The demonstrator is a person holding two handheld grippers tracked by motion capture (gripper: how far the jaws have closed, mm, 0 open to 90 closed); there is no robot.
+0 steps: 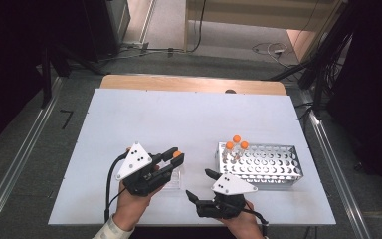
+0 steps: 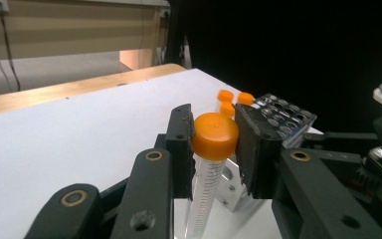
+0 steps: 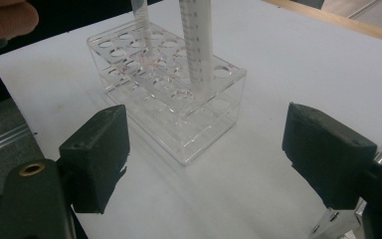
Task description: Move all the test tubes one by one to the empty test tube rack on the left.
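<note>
1. Left gripper (image 1: 171,158): held in the person's left hand (image 1: 129,206) at about 7 o'clock on the white table (image 1: 179,119). Its jaws are clamped on the orange cap (image 2: 215,135) of a clear tube (image 2: 202,194).
2. In the left gripper view the tube hangs upright below the cap, printed scale marks down its side, cap squeezed between both black pads.
3. In the high view the tube stands over a small clear rack (image 1: 171,180), just beside the left gripper at its 5 o'clock. In the right gripper view the tube's (image 3: 197,45) lower end sits in a hole near one corner of this clear rack (image 3: 179,99); a second tube (image 3: 140,22) stands further back in it.
4. Right gripper (image 1: 199,185): at about 5 o'clock on the table, in the person's right hand (image 1: 243,224). Jaws wide apart, holding nothing, facing the clear rack.
5. Metal rack (image 1: 273,167): at 4 o'clock on the table, many round holes. Three orange-capped tubes (image 1: 236,144) stand in its far left corner.
</note>
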